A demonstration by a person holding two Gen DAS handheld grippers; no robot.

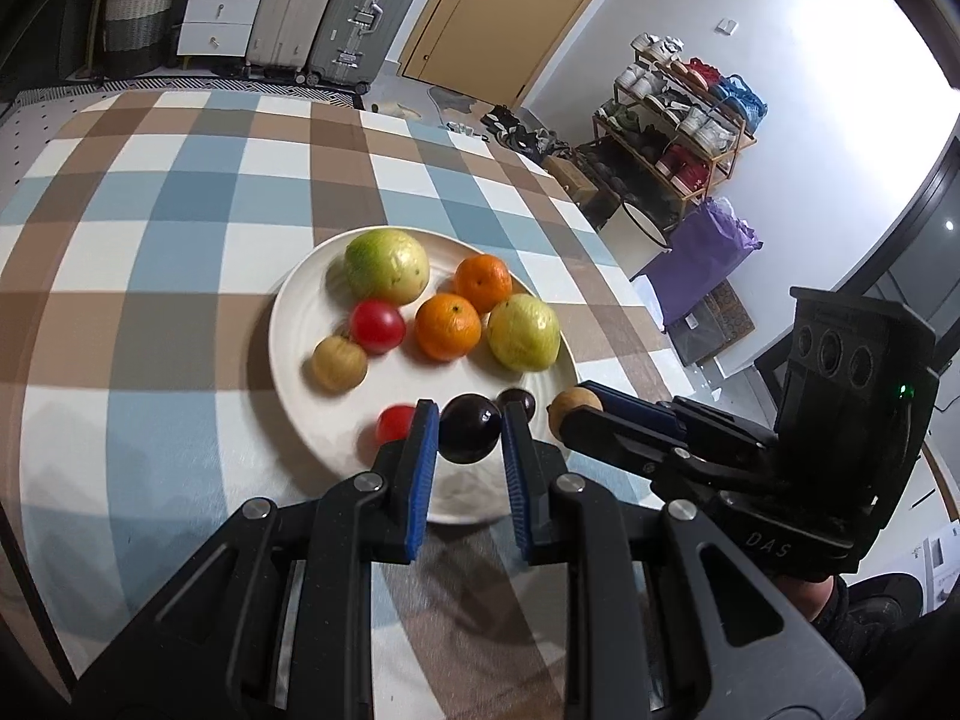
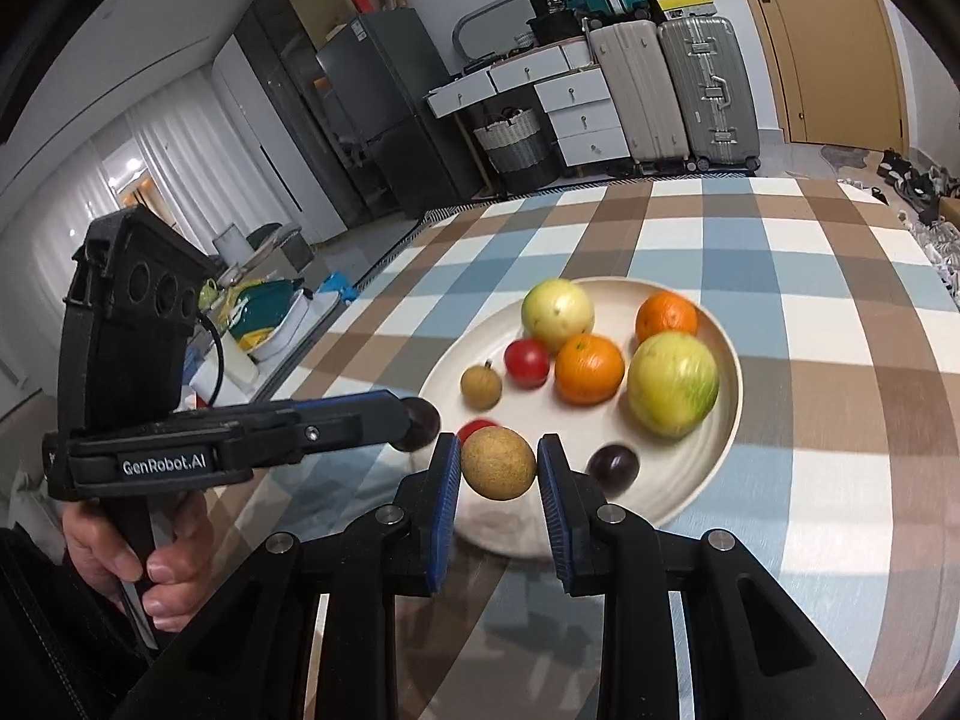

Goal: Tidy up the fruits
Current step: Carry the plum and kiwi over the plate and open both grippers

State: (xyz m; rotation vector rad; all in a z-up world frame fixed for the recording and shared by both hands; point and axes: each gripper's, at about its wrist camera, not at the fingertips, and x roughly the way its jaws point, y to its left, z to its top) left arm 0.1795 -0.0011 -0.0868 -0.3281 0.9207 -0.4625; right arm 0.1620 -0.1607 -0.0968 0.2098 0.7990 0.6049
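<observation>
A white plate (image 1: pixel 288 312) (image 2: pixel 729 420) on the checked cloth carries two green-yellow guavas (image 1: pixel 387 266), two oranges (image 1: pixel 448 326), a red tomato (image 1: pixel 377 326), a small brown fruit (image 1: pixel 339 363), a second tomato (image 1: pixel 395 423) and a dark plum (image 2: pixel 612 467). My left gripper (image 1: pixel 468 420) is shut on another dark plum (image 1: pixel 470 429), held just above the plate's near rim. Beside it, my right gripper (image 2: pixel 498 450) is shut on a round brown fruit (image 2: pixel 498 463), also over the near rim. The second tomato is partly hidden behind the fingers.
The checked tablecloth (image 1: pixel 180 192) stretches far and left of the plate. The table's right edge drops to a shoe rack (image 1: pixel 672 120) and purple bag (image 1: pixel 702 252). Suitcases (image 2: pixel 678 90) and drawers stand beyond the far edge. A hand (image 2: pixel 150 552) holds the left gripper's handle.
</observation>
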